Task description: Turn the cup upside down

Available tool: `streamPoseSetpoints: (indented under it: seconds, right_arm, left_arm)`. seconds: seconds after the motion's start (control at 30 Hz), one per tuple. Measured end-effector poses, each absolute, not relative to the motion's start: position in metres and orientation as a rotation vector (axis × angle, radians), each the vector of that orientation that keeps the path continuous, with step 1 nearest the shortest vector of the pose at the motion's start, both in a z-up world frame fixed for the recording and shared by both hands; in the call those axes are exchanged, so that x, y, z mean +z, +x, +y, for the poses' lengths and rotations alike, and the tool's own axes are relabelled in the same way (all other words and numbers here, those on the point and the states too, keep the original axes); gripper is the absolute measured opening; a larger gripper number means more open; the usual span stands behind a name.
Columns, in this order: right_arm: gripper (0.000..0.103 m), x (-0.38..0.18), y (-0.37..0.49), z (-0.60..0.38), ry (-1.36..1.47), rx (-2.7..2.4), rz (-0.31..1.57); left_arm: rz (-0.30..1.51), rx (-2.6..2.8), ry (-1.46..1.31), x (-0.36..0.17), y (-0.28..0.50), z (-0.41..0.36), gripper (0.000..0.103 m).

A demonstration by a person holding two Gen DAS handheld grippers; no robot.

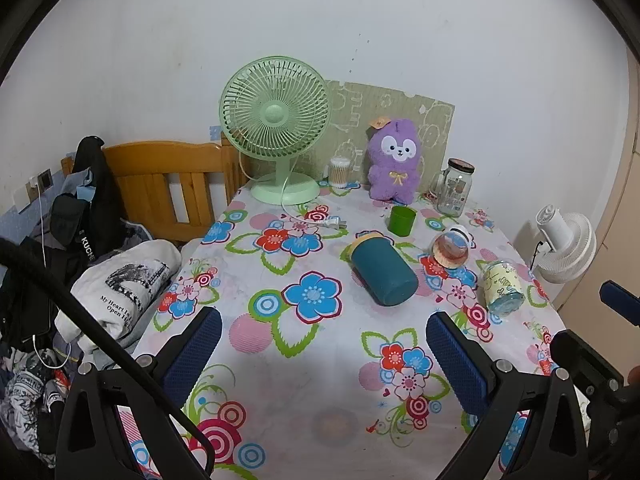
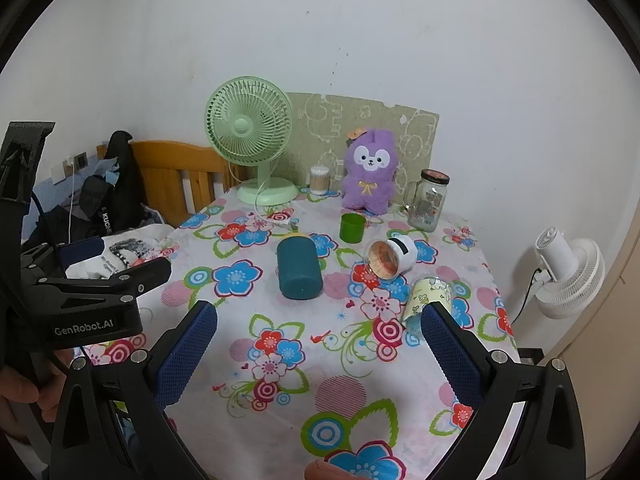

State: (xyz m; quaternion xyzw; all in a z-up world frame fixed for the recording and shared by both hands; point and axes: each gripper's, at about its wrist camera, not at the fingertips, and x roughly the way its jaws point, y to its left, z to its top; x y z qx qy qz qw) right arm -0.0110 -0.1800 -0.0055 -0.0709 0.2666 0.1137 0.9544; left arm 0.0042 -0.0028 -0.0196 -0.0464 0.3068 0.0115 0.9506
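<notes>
Cups [image 1: 383,271] beside plush [image 1: 394,161], fan [image 1: 275,120]

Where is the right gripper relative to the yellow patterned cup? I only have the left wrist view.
Observer: The right gripper is short of it. In the right wrist view its right finger hides the near end of the yellow patterned cup, which lies on its side. I cannot tell if they touch.
Operator: Is that gripper open?
Observer: Yes, wide open, with only the tablecloth between its fingers.
</notes>
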Motion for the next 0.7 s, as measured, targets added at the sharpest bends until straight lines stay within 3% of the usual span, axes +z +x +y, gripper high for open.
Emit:
streamPoseSetpoints:
  seconds: [0.7]
  right_arm:
    - [0.103,-0.033,0.032,-0.181,-0.119,0.249,0.660]
  left_arm:
    - [0.747,-0.025,-0.021,-0.054,0.048,0.005,0.103]
